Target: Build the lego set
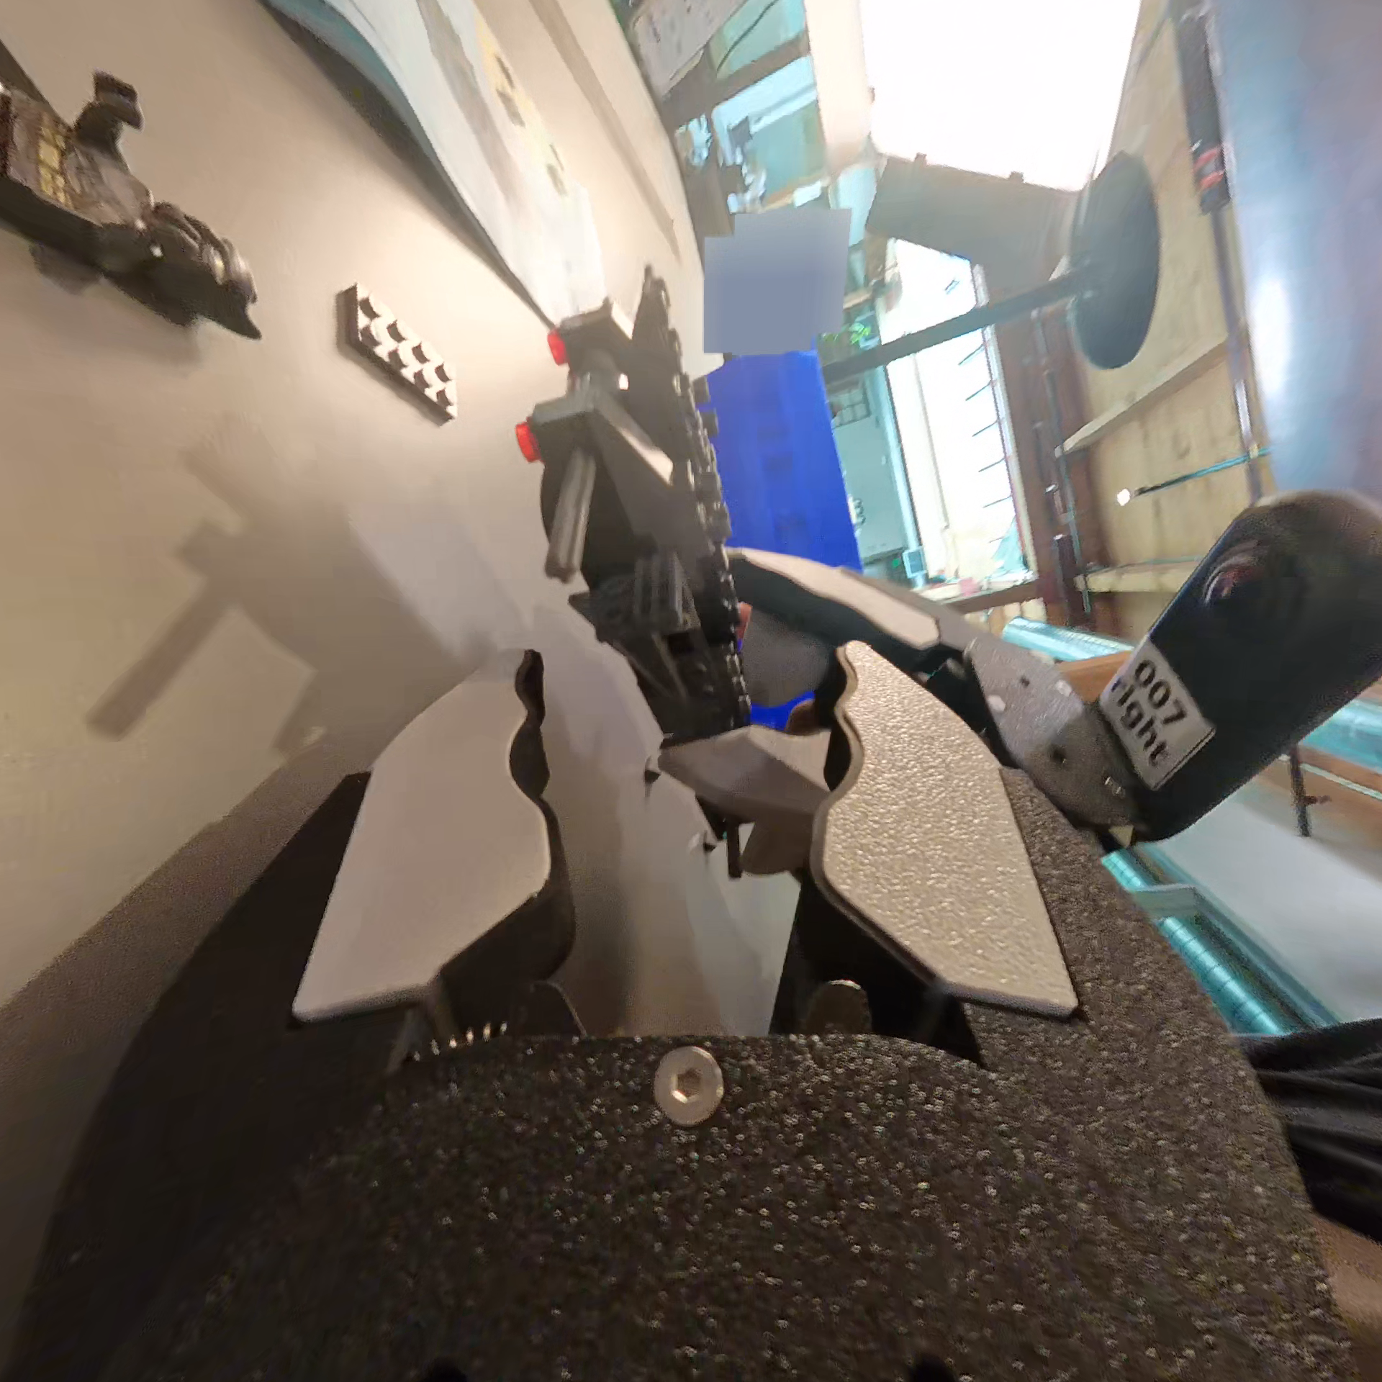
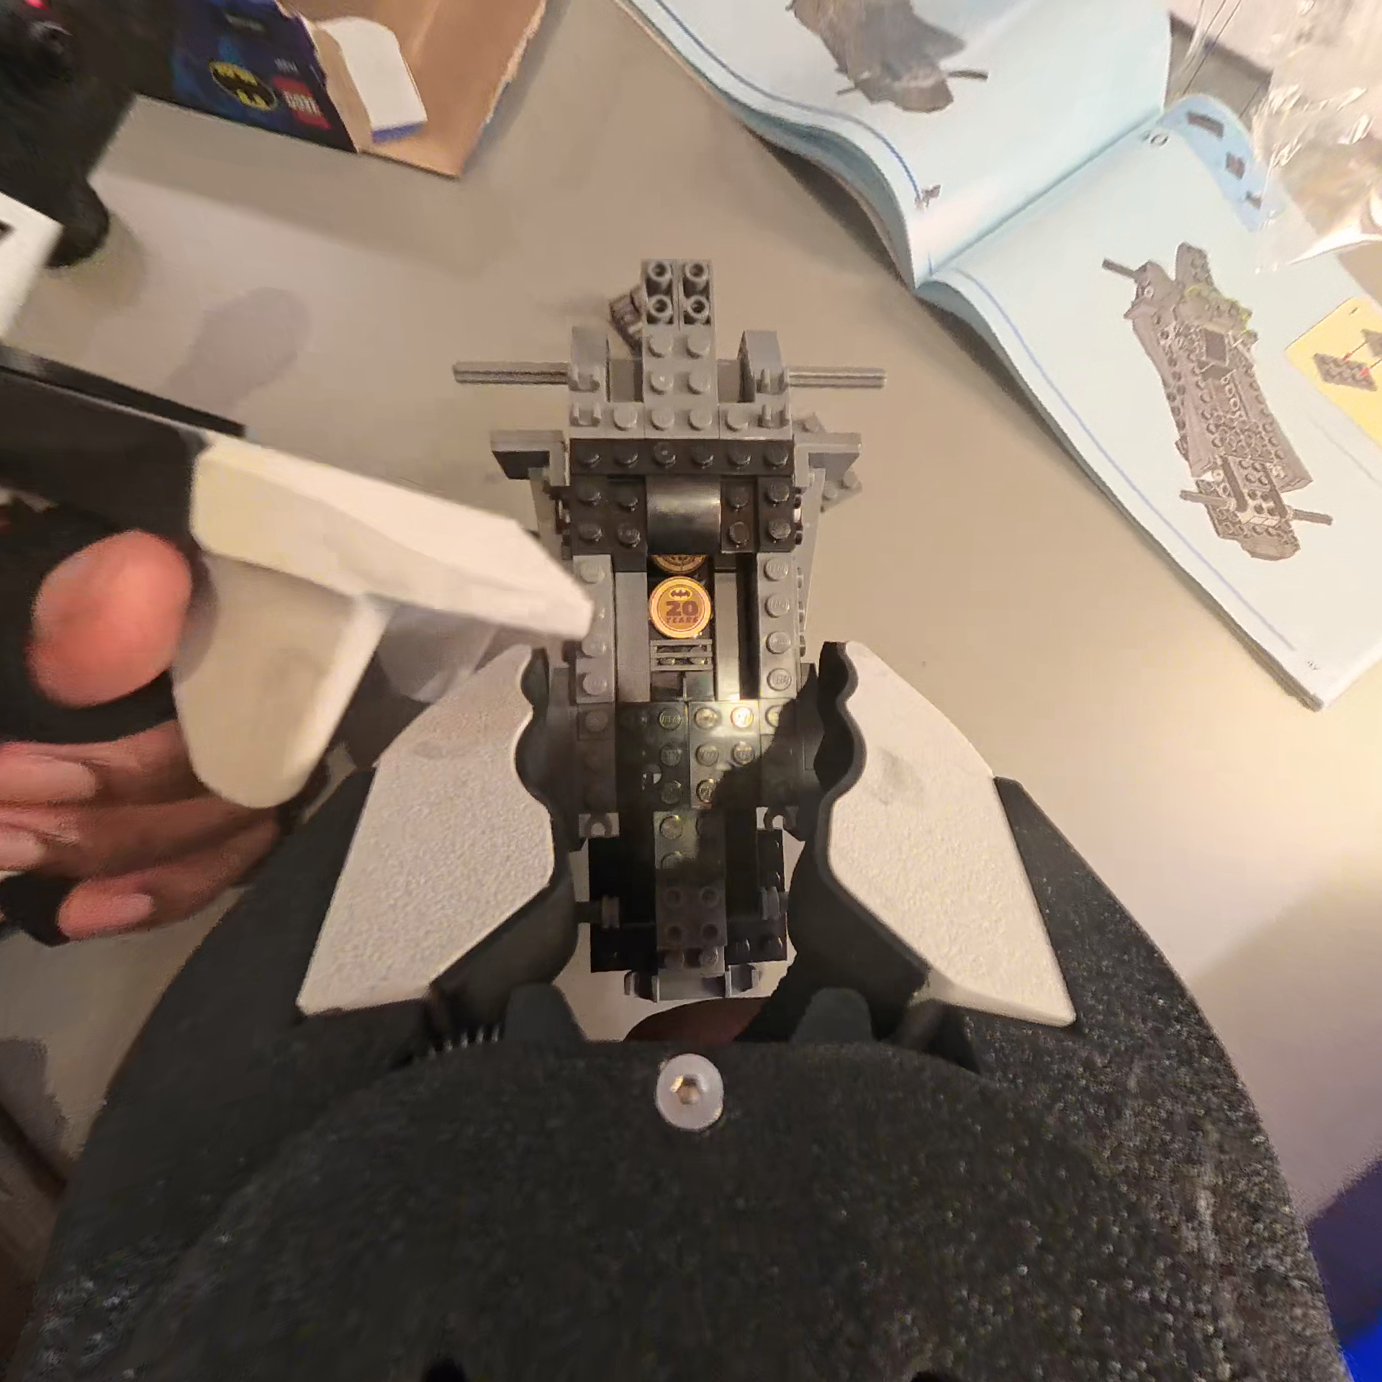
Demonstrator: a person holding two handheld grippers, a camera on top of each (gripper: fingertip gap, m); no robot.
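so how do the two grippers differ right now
The right gripper is clamped on the grey and black brick model, pads against its sides. The left gripper stands open, holding nothing, one finger beside the model. The left view is tilted; the right looks down at the table. Both have pale fingers.

Two grippers (image 2: 688,718) (image 1: 684,695); one grey-black brick model (image 2: 673,598); one loose black plate (image 1: 396,351); one open instruction booklet (image 2: 1047,224); one cardboard box (image 2: 299,82).
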